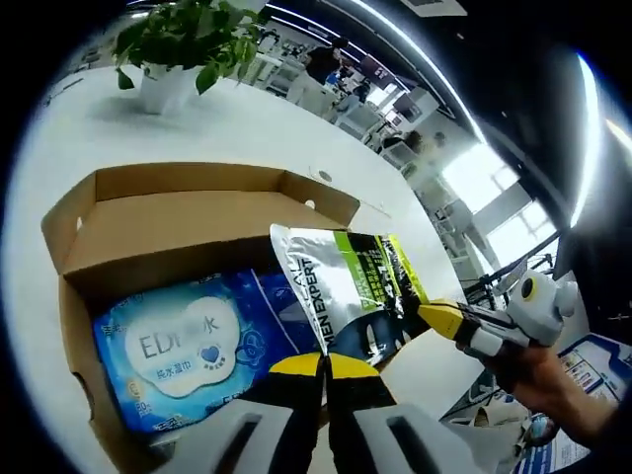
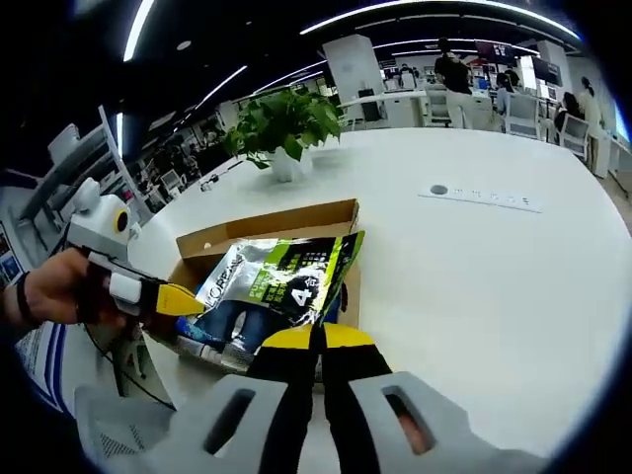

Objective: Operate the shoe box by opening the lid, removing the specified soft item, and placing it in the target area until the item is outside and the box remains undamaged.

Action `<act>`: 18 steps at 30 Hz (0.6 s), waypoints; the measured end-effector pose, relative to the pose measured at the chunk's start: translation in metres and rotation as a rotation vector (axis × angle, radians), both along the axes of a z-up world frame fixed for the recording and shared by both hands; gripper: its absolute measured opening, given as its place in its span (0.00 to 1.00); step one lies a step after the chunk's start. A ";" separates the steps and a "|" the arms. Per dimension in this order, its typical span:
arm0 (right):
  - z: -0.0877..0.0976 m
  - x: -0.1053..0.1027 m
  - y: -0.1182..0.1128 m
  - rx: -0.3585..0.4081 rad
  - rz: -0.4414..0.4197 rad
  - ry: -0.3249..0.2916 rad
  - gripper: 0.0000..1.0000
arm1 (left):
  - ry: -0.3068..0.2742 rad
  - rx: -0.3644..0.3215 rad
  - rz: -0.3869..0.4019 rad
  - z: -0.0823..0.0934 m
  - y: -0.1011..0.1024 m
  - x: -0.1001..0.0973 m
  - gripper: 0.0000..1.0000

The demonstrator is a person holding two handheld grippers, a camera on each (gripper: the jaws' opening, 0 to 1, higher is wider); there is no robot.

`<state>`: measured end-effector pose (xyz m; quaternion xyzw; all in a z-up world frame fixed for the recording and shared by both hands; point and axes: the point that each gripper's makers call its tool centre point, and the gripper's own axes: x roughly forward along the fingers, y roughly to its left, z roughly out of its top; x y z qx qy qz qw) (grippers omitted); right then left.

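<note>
**Silver pouch held over the open box**

Yellow tips of my left gripper (image 1: pixel 322 367) sit pressed together at the near edge of the box (image 1: pixel 168 232), and they seem to pinch the lower edge of the pouch (image 1: pixel 341 291), though the exact bite is hidden behind the tips. My right gripper (image 2: pixel 318 341) also has its tips together at the pouch's (image 2: pixel 281 276) edge on its own side of the box (image 2: pixel 267 222). In the left gripper view the right gripper (image 1: pixel 444 318) comes in from the far side of the box with my hand (image 1: pixel 543 380) behind it, its yellow tip touching the pouch's green edge. In the right gripper view the left gripper (image 2: pixel 183 296) shows beside the box, held in my other hand (image 2: pixel 49 291).

The pouch is silver, green and black, with "MEN EXPERT" printed on it. It is tilted up above the box's open top, partly over the rim. Inside the box, below the pouch, lies a blue pack (image 1: pixel 193 346) with a white label. The cardboard flaps stand open.

The box rests on a white table (image 2: pixel 474 267). Beyond the box stands a plant (image 1: pixel 188 39) in a white pot. Farther past it are desks and people.
</note>
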<state>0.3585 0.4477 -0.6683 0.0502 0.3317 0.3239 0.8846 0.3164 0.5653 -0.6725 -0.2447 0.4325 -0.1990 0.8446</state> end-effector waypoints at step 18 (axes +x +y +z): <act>0.012 -0.006 -0.096 0.036 -0.181 -0.020 0.00 | -0.030 -0.001 -0.162 0.018 -0.088 0.016 0.00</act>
